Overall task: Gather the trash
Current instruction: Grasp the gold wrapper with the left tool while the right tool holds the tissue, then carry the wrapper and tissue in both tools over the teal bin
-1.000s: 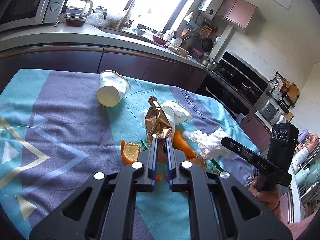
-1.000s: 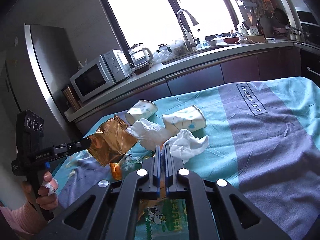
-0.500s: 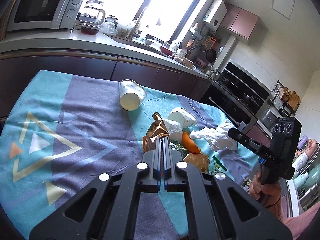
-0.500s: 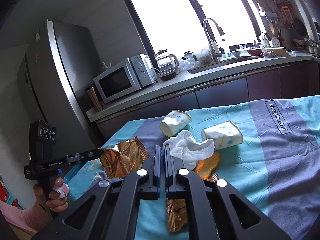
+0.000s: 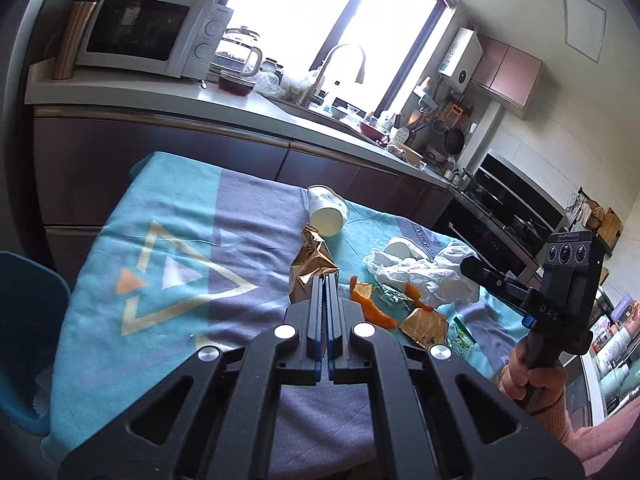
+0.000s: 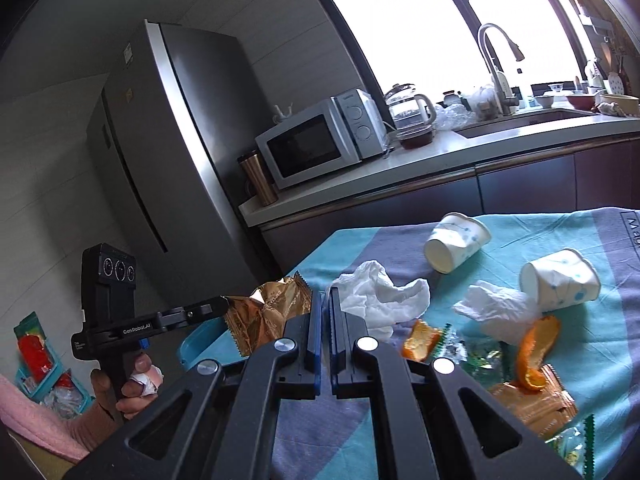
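Note:
My left gripper [image 5: 325, 278] is shut on a crumpled gold foil wrapper [image 5: 310, 264], lifted above the teal and purple tablecloth [image 5: 168, 240]. From the right wrist view, that left gripper [image 6: 224, 302] carries the wrapper [image 6: 268, 312] out past the table's edge. My right gripper [image 6: 326, 294] is shut on a crumpled white tissue [image 6: 376, 296]; the left wrist view shows the right gripper [image 5: 468, 266] with that tissue [image 5: 424, 280]. Two paper cups [image 6: 456, 242] [image 6: 560, 280] lie tipped over on the cloth, among orange peel [image 6: 536, 352], a second tissue [image 6: 496, 308] and an orange packet [image 6: 528, 404].
A blue plastic container or seat [image 5: 24, 320] stands off the table's left end, its rim also below the held wrapper [image 6: 196, 344]. Behind are a counter with a microwave [image 6: 320, 144], a kettle and a sink, plus a tall fridge [image 6: 168, 152]. A hand [image 5: 528, 376] holds the right gripper.
Both grippers pulled back from the trash pile and rose, swinging toward the table's left end. The gold wrapper and the white tissue came away with them. The left jaws closed fully.

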Tool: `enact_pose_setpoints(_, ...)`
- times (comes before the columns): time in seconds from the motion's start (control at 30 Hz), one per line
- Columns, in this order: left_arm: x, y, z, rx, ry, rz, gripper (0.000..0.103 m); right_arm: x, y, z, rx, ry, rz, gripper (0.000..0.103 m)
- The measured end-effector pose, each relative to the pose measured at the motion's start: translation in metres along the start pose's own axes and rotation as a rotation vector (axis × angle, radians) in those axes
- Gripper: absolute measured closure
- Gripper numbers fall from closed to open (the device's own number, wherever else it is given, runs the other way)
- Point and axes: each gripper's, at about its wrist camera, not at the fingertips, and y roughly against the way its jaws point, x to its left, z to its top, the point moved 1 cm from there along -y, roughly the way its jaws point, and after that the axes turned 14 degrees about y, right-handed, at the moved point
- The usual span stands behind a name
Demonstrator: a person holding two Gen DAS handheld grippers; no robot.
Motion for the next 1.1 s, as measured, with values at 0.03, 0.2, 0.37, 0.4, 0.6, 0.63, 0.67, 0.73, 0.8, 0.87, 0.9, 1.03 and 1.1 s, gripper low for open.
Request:
enact_pose_setpoints(0.03, 0.004, 0.007, 0.001, -0.012, 0.009, 0.004, 0.101, 0.004, -0.005, 0.002, 0.003, 0.003, 0.018, 0.101)
enact_pose_setpoints(0.2, 0.025, 0.042, 0.007, -0.073, 0.046, 0.040, 0.101, 0.026, -0.030, 0.010, 0.015, 0.021, 0.108, 0.101)
enact_pose_setpoints(0.37, 0.046, 0.076, 0.013, -0.139, 0.074, 0.081, 0.101, 0.053, -0.059, 0.018, 0.039, 0.053, 0.201, 0.101)
enact_pose_setpoints(0.4, 0.050, 0.083, 0.014, -0.151, 0.079, 0.089, 0.101, 0.058, -0.066, 0.019, 0.045, 0.059, 0.221, 0.101)
enact_pose_setpoints(0.6, 0.072, 0.125, 0.018, -0.232, 0.107, 0.145, 0.101, 0.093, -0.104, 0.027, 0.070, 0.099, 0.337, 0.101)
enact_pose_setpoints(0.63, 0.075, 0.131, 0.018, -0.244, 0.110, 0.155, 0.101, 0.097, -0.111, 0.028, 0.075, 0.104, 0.356, 0.101)
enact_pose_setpoints(0.67, 0.080, 0.137, 0.019, -0.258, 0.114, 0.169, 0.101, 0.102, -0.118, 0.030, 0.080, 0.109, 0.374, 0.101)
enact_pose_setpoints(0.73, 0.090, 0.149, 0.021, -0.282, 0.125, 0.193, 0.101, 0.112, -0.130, 0.033, 0.089, 0.115, 0.414, 0.101)
enact_pose_setpoints(0.8, 0.100, 0.159, 0.022, -0.303, 0.138, 0.218, 0.101, 0.123, -0.144, 0.037, 0.100, 0.120, 0.452, 0.101)
enact_pose_setpoints(0.87, 0.111, 0.169, 0.024, -0.320, 0.156, 0.243, 0.101, 0.133, -0.157, 0.040, 0.105, 0.125, 0.485, 0.101)
enact_pose_setpoints(0.9, 0.118, 0.174, 0.024, -0.329, 0.166, 0.256, 0.101, 0.138, -0.164, 0.041, 0.109, 0.124, 0.504, 0.101)
enact_pose_setpoints(1.03, 0.142, 0.184, 0.025, -0.345, 0.201, 0.302, 0.101, 0.160, -0.195, 0.045, 0.142, 0.128, 0.568, 0.101)
enact_pose_setpoints(1.1, 0.156, 0.186, 0.025, -0.346, 0.220, 0.326, 0.101, 0.169, -0.208, 0.046, 0.159, 0.126, 0.594, 0.101)
